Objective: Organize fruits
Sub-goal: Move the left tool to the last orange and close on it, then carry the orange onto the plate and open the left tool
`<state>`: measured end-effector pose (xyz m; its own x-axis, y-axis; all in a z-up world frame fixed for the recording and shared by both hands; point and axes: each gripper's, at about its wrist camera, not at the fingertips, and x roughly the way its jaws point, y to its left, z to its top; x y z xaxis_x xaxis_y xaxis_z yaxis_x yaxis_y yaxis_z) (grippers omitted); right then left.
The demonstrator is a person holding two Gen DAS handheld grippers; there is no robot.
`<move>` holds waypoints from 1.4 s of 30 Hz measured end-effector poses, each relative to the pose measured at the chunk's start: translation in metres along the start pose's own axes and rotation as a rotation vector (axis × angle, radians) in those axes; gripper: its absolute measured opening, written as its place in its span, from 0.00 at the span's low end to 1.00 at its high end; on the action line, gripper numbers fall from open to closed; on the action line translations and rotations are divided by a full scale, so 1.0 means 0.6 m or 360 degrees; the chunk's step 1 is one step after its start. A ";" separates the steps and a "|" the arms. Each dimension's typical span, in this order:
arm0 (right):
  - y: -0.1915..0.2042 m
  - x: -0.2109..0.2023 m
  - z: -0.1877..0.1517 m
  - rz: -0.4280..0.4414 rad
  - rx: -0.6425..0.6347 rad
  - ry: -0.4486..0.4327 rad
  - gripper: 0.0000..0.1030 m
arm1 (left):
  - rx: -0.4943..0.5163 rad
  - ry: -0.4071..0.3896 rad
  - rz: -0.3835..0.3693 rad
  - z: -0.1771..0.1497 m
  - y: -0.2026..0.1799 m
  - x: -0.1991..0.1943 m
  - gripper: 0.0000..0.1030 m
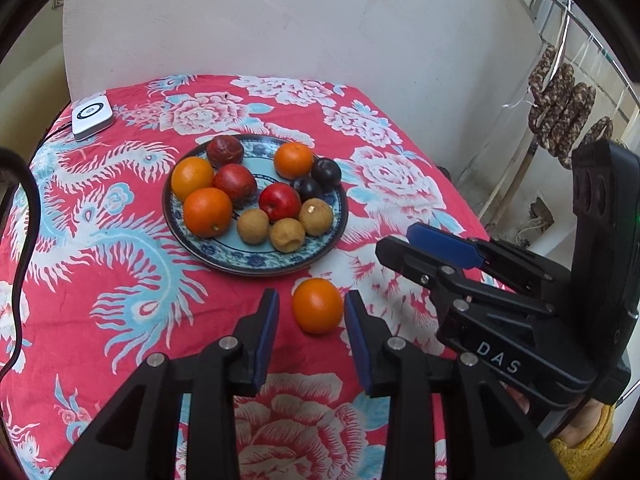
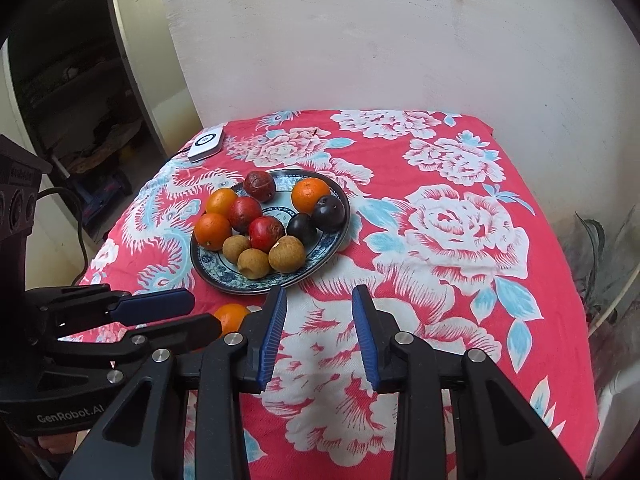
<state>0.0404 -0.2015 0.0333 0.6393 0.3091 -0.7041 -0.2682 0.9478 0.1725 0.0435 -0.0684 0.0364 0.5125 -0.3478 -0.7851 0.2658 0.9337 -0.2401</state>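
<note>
A blue patterned plate (image 1: 256, 266) (image 2: 228, 278) on the red floral tablecloth holds several fruits: oranges (image 1: 208, 212), red fruits (image 1: 279, 201), dark plums (image 1: 326, 172) and brown longans (image 1: 287, 234). One loose orange (image 1: 317, 305) (image 2: 231, 317) lies on the cloth just in front of the plate. My left gripper (image 1: 311, 307) is open, its fingers on either side of this orange, apart from it. My right gripper (image 2: 319, 300) is open and empty above the cloth, right of the left one; it also shows in the left wrist view (image 1: 404, 236).
A white device (image 1: 92, 117) (image 2: 206, 144) with a cable lies at the table's far left corner. A plaster wall stands behind the table. Sausages (image 1: 568, 116) hang on a rack at the right. The table's right edge drops off near plants (image 2: 600, 248).
</note>
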 end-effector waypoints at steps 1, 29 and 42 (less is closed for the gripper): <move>0.000 0.000 0.000 -0.0001 0.0002 0.0000 0.34 | 0.0006 0.0007 0.0000 -0.001 -0.002 0.002 0.35; -0.010 0.003 -0.008 0.0002 0.0033 0.0012 0.34 | 0.0032 0.0029 0.0022 -0.003 -0.007 0.026 0.31; -0.003 0.004 -0.009 0.0011 0.0026 0.0011 0.34 | 0.0007 -0.0081 0.0093 0.010 0.008 -0.004 0.31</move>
<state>0.0387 -0.2030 0.0275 0.6322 0.3154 -0.7077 -0.2609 0.9467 0.1888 0.0486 -0.0635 0.0403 0.5683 -0.2965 -0.7676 0.2378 0.9522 -0.1918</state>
